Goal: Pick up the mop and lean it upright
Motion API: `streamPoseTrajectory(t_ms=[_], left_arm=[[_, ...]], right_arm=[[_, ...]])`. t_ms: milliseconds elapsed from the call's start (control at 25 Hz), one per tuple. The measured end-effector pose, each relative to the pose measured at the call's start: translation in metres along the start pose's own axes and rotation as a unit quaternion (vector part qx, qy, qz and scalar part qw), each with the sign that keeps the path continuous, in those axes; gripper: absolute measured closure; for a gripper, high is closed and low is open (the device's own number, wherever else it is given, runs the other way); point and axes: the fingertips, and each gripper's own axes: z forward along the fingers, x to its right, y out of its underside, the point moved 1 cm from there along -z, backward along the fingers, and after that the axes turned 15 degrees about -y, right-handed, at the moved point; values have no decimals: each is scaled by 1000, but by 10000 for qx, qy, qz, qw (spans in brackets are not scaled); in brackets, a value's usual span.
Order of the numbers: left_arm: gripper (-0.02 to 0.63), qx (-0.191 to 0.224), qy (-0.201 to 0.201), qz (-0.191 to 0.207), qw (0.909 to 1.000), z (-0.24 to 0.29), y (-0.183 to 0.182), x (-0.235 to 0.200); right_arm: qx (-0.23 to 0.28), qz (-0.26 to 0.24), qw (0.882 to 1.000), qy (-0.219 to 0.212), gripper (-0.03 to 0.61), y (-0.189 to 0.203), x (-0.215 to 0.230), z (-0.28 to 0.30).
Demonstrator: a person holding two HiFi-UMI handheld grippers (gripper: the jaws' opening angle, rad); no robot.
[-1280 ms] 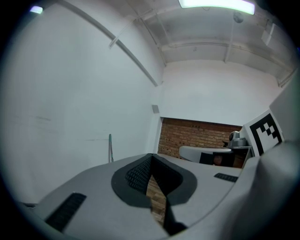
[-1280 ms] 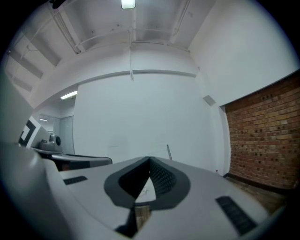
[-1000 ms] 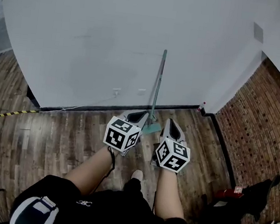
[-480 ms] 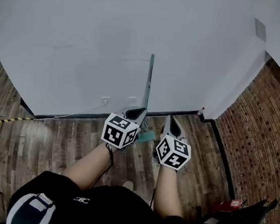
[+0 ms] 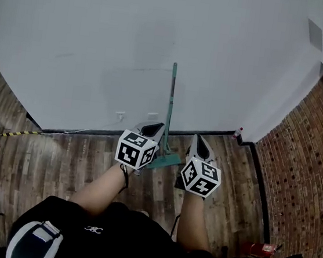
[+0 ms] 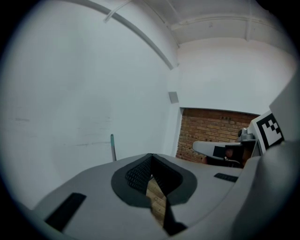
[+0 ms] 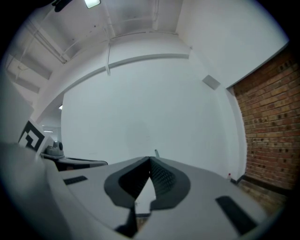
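Looking down on the slim teal-handled mop (image 5: 170, 100), propped upright against the plain white wall (image 5: 102, 42), flat teal head (image 5: 168, 162) down on the brown wooden plank floor (image 5: 58, 159). Left tool (image 5: 154, 128) pinched fully shut on nothing, just left of the mop head. Right tool (image 5: 198, 142) likewise closed and empty, just right of it.

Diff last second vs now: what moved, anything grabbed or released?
Left tool and right tool shifted with the person, both shut and empty; nothing grabbed or released. Mop stays leaning upright against the wall, untouched.
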Motion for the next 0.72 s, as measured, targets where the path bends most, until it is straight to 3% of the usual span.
streamPoseTrajectory(t_ms=[360, 720], left_arm=[[617, -194, 40, -142, 9997, 81, 10, -25], [617, 38, 92, -473, 9988, 213, -37, -91]], right_arm=[[-202, -60, 9997, -142, 565, 8, 37, 75], [-296, -434, 9986, -17, 565, -26, 88, 200]])
